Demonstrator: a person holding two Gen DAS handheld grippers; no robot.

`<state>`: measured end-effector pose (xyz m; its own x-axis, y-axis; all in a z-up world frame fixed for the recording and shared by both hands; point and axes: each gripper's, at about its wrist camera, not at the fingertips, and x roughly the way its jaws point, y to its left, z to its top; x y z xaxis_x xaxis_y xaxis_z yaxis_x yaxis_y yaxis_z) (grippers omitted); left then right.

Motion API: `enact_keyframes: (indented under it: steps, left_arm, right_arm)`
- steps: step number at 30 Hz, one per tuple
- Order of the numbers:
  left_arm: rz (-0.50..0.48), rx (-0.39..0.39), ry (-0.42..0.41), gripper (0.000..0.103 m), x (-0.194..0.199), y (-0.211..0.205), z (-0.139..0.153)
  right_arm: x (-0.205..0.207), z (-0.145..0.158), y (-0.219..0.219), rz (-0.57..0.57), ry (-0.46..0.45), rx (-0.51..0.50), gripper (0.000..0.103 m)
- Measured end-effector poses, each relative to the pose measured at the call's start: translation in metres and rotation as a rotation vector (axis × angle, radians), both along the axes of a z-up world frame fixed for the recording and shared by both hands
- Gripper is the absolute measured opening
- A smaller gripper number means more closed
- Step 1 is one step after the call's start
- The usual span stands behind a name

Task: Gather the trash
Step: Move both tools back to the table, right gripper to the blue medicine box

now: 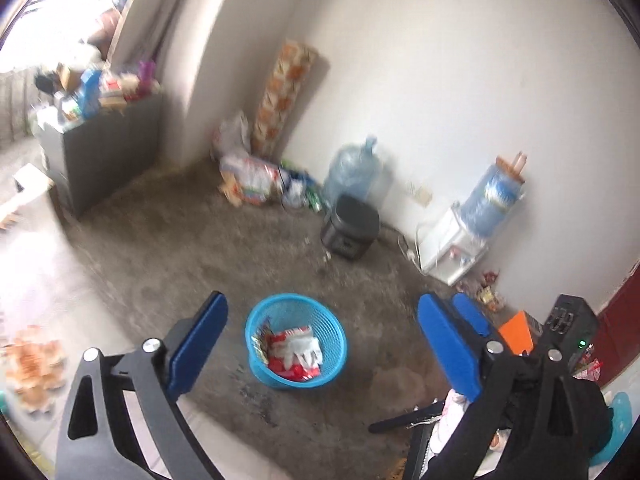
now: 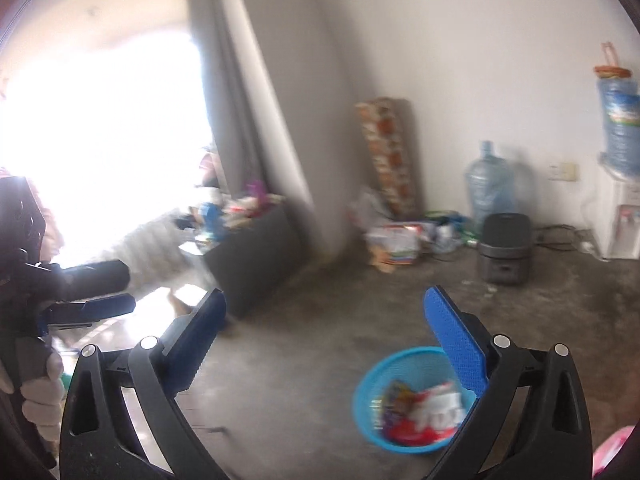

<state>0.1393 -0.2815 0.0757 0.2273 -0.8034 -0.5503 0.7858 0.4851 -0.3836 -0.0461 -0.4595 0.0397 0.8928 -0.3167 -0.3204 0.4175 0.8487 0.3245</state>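
A blue mesh trash basket stands on the grey concrete floor. It holds red and white wrappers. My left gripper is open and empty, held above the floor with the basket between its blue fingers. My right gripper is open and empty too. In the right wrist view the basket sits low at the right, partly behind the right finger. The other gripper shows at the right of the left wrist view and at the left edge of the right wrist view.
A dark rice cooker, a large water bottle and a water dispenser stand along the white wall. Bags and packets lie in the corner. A grey cabinet with clutter stands at the left. Small wrappers lie by the dispenser.
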Motion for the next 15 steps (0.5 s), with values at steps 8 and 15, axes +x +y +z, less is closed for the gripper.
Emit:
enact_keyframes:
  steps: [8,15]
  left_arm:
    - [0.240,-0.104,-0.079,0.098,-0.024,0.131,0.038]
    - [0.494,-0.110,-0.127,0.098,-0.037,0.258,0.048]
  right_arm:
    - [0.019,0.023,0.055,0.161,0.000,-0.014,0.095]
    - [0.038,0.036,0.118,0.286,0.031,-0.117,0.095]
